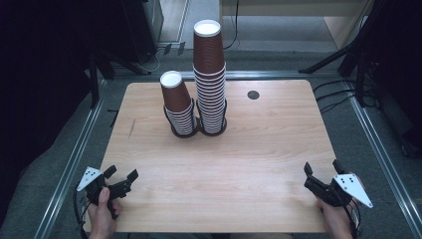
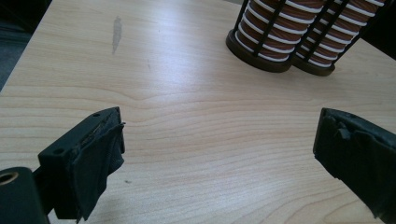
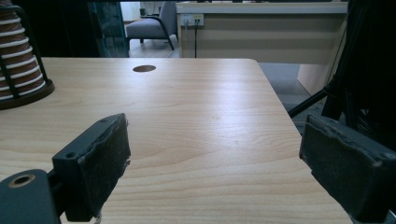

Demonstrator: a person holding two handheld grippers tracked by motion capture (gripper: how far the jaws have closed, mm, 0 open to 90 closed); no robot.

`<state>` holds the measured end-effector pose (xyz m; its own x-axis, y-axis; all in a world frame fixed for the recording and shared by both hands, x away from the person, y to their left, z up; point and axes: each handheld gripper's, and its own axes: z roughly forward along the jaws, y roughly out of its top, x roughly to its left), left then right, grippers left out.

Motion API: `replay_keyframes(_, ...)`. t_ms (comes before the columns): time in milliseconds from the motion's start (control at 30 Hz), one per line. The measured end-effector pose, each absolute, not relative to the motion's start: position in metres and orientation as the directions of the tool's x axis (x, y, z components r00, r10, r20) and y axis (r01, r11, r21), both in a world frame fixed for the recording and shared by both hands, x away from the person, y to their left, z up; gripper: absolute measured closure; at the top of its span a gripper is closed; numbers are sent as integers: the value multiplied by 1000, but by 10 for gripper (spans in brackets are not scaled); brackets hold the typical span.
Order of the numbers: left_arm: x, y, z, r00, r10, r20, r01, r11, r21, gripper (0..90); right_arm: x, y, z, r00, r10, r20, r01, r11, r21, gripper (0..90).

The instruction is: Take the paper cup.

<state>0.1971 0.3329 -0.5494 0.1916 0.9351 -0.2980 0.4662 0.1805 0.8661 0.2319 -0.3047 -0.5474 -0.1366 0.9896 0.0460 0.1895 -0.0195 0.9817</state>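
— So where are the grippers?
— Left gripper [image 1: 121, 179] at the table's [image 1: 249, 164] near left corner, right gripper [image 1: 323, 170] at the near right; both spread, holding nothing.
— And the cups?
— 2 cup stacks [image 1: 199, 99] stand toward the far edge, in black holders.

The left gripper view's top edge cuts off both cup stacks [image 2: 285, 32]; the right gripper view's left edge crops the cup holder [image 3: 23, 93].
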Motion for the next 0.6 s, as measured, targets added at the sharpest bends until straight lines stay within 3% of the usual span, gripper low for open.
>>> replay_keyframes(233, 199, 327, -550, 187, 946, -264, 471, 149, 869, 22, 237, -304, -544, -173, 983, 61, 218, -22, 976, 118)
replay_keyframes(367, 199, 332, -551, 176, 935, -307, 470, 195, 861, 22, 246, -294, -527, -209, 974, 90, 214, -44, 976, 120)
replay_keyframes(600, 196, 336, -552, 204, 921, -333, 466, 209, 860, 22, 256, -270, -488, -254, 967, 34, 177, 12, 984, 119)
